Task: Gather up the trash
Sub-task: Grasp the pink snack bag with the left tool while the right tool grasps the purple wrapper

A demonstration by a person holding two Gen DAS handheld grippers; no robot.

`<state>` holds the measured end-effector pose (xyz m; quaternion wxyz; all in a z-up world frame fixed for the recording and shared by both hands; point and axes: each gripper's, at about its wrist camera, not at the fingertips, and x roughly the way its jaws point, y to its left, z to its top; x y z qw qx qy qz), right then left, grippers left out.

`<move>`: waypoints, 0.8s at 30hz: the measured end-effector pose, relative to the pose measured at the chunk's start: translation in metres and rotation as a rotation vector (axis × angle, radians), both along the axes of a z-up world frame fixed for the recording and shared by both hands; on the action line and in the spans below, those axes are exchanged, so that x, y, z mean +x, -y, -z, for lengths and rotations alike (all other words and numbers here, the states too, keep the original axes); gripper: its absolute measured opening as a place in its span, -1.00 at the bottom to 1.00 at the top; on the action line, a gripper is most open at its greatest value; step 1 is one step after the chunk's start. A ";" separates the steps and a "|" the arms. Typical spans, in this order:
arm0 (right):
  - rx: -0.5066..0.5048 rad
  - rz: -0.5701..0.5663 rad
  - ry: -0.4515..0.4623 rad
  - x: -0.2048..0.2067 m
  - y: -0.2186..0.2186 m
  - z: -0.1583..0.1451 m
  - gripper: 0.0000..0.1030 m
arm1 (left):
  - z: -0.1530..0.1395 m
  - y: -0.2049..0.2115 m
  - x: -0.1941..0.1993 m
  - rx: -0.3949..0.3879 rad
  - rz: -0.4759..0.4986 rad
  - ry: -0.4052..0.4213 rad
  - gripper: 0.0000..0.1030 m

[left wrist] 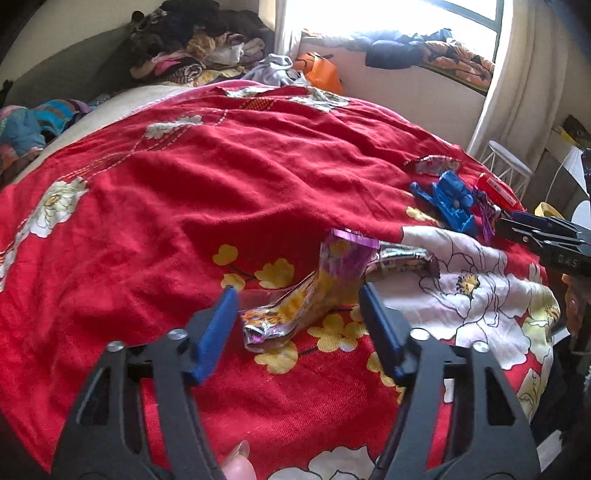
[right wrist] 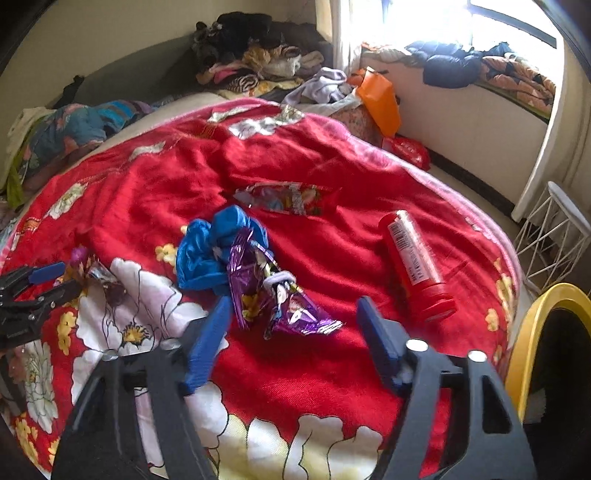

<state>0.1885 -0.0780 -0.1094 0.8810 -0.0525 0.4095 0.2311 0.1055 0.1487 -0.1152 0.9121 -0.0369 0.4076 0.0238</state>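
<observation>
Carefully, with both tongs wide and empty, I lower my left tongs [left wrist: 299, 314] straight over the crumpled wrapper [left wrist: 295, 306] lying between them on the bed [left wrist: 184, 206], pinching foil, not blanket.

Yellow bin [right wrist: 532, 347] cut off at right edge; window [right wrist: 461, 22] overexposed.

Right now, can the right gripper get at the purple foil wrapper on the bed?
Probably yes. The right gripper is open with the purple wrapper lying between its fingers, nothing covering it; only the blue bag touches its far end.
</observation>
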 end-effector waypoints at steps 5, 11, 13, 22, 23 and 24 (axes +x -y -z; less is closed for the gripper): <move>-0.024 -0.016 0.011 -0.007 -0.001 0.005 -0.68 | 0.004 -0.001 -0.002 -0.019 -0.002 -0.010 -0.38; 0.031 0.000 0.038 -0.026 0.008 0.001 -0.72 | 0.001 0.005 -0.005 -0.035 0.019 -0.008 -0.79; 0.042 0.000 0.036 -0.030 0.010 0.000 -0.72 | -0.001 0.008 -0.007 -0.041 0.025 -0.004 -0.81; 0.097 0.002 0.022 -0.047 0.024 -0.012 -0.77 | -0.023 0.023 -0.013 -0.100 0.049 0.045 -0.86; 0.099 0.001 0.025 -0.048 0.024 -0.013 -0.77 | -0.027 0.026 -0.013 -0.103 0.052 0.051 -0.86; 0.104 -0.001 0.026 -0.049 0.025 -0.014 -0.77 | -0.031 0.029 -0.013 -0.108 0.055 0.058 -0.86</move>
